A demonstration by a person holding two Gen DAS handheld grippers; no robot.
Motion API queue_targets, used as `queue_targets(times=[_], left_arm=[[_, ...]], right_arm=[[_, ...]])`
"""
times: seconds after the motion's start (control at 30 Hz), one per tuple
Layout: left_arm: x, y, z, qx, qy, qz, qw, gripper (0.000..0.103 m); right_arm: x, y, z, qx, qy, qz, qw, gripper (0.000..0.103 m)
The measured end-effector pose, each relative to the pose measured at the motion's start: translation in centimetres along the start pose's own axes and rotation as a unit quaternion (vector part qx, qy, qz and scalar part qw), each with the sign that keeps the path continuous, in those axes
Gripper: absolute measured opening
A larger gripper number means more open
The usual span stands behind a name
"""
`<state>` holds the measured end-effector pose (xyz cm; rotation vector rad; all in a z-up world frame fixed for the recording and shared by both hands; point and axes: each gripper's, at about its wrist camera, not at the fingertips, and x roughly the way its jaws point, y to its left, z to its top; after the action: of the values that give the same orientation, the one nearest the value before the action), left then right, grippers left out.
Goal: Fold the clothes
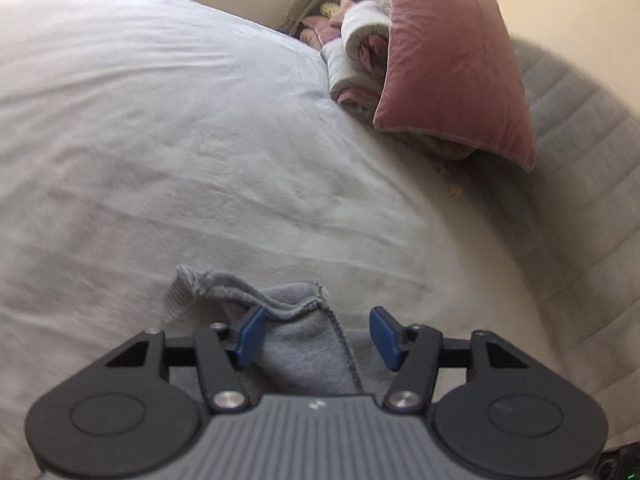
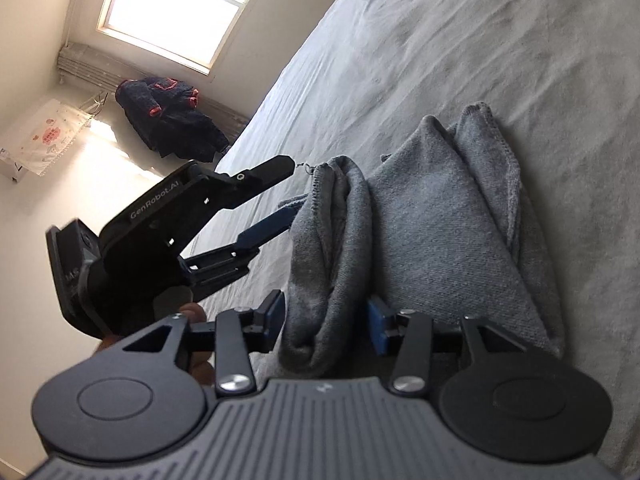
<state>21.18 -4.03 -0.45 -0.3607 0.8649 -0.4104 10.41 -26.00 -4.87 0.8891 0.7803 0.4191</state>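
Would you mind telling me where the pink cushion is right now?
In the left wrist view the pink cushion sits upper right, leaning on a rolled blanket at the far edge of the bed.

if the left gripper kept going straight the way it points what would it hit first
Most likely the grey garment, whose bunched edge lies between the open jaws of the left gripper. Past that, only the pale bedsheet; depth is hard to judge.

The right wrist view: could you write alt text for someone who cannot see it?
A folded grey garment lies on a grey bed sheet, a thick fold of it between the open right gripper. The left gripper, also open, reaches in from the left; a bright window is behind.
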Motion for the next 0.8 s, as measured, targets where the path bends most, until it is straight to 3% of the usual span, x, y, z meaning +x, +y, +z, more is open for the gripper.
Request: queue_targets(times=[0.1,0.17,0.23,0.37,0.47,0.53,0.57,0.6,0.63,0.7,0.8], left_arm=[[0.0,-2.0,0.9,0.039,0.042,0.033,0.9978,0.062],[0.2,-3.3,1.4,0.060,0.073,0.048,0.9943,0.064],[1.1,-5.0,1.4,0.093,0.109,0.065,0.9875,0.070],[3.0,-7.8,0.8,0.154,0.150,0.144,0.9658,0.070],[4.2,-8.7,0.5,0.190,0.159,0.203,0.9474,0.070],[4.9,-9.1,0.4,0.212,0.157,0.241,0.9341,0.063],[5.2,-9.3,0.4,0.221,0.156,0.260,0.9271,0.046],[5.3,-9.1,0.5,0.217,0.152,0.268,0.9263,0.025],[5.1,-8.9,0.6,0.204,0.151,0.265,0.9300,0.018],[4.4,-8.7,1.0,0.174,0.145,0.253,0.9406,0.015],[3.5,-9.6,1.3,0.172,0.136,0.241,0.9454,0.015]], right_arm=[[0.3,1.3,-0.9,-0.046,-0.018,-0.017,0.999,0.045],[0.6,2.1,-1.5,-0.074,-0.025,-0.023,0.997,0.029],[0.8,2.7,-2.0,-0.096,-0.030,-0.025,0.995,0.028],[0.7,3.2,-2.6,-0.112,-0.039,-0.020,0.993,0.025],[0.8,3.3,-2.7,-0.114,-0.042,-0.016,0.992,0.019],[1.0,3.4,-2.6,-0.117,-0.043,-0.014,0.992,0.017],[0.9,3.4,-2.5,-0.114,-0.042,-0.014,0.992,0.016],[0.9,3.3,-2.5,-0.111,-0.041,-0.013,0.993,0.016],[0.9,3.3,-2.4,-0.109,-0.040,-0.012,0.993,0.015],[0.6,3.2,-2.2,-0.102,-0.039,-0.007,0.994,0.015],[-0.2,3.2,-1.5,-0.094,-0.040,0.003,0.995,0.014]])
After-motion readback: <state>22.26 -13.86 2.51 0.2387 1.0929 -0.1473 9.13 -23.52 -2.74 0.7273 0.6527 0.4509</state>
